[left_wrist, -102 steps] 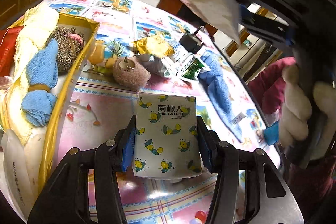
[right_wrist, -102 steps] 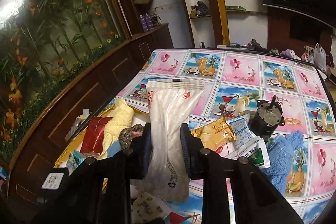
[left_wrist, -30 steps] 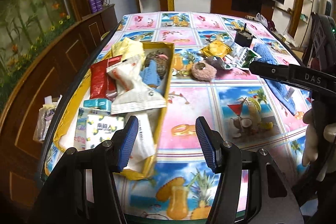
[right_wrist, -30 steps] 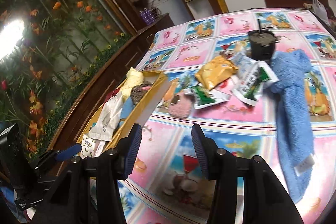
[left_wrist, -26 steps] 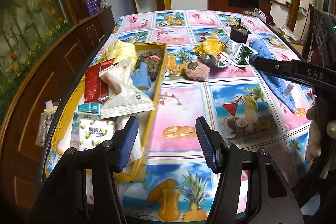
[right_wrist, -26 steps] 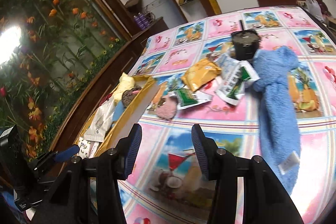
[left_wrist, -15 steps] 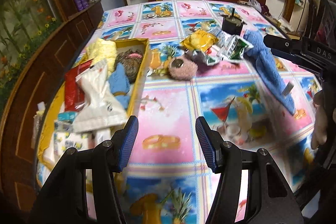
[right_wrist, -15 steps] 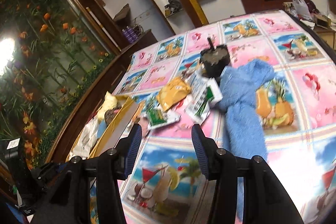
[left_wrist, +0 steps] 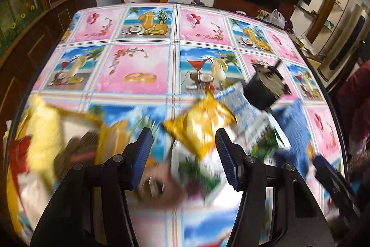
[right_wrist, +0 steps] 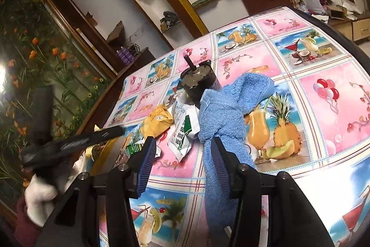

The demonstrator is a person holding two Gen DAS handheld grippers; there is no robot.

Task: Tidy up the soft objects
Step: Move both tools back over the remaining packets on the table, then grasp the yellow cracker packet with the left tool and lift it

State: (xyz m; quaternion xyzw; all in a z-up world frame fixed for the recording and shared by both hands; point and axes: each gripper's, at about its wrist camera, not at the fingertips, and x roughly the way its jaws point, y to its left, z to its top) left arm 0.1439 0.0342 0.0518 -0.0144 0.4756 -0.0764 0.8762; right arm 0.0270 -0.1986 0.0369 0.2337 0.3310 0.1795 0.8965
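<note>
two hand-held grippers are seen with jaws apart and nothing between the pads. the left gripper (left_wrist: pixel 183 155) is now poised over the loose pile on the fruit-print oilcloth table (left_wrist: pixel 138 57), where a second ago the yellow cardboard box (left_wrist: pixel 76 117) filled with soft things lay just ahead of its left finger; that box is now pushed off to the left of the jaws and blurred. directly ahead between the fingers a crinkled yellow foil packet (left_wrist: pixel 200 123) is framed, with white-and-green sachets (left_wrist: pixel 261 131) to its right and a black cylindrical motor (left_wrist: pixel 266 89) beyond them. close under the jaws a fuzzy pinkish-brown pouf (left_wrist: pixel 159 189) is smeared by motion.

the right gripper (right_wrist: pixel 181 163) is now brought closer to the long blue terry towel (right_wrist: pixel 224 112), which runs ahead of and under its right finger; the jaw gap matches the earlier frame. to its left, the other gripper is seen held in a white-gloved hand (right_wrist: pixel 41 196).
</note>
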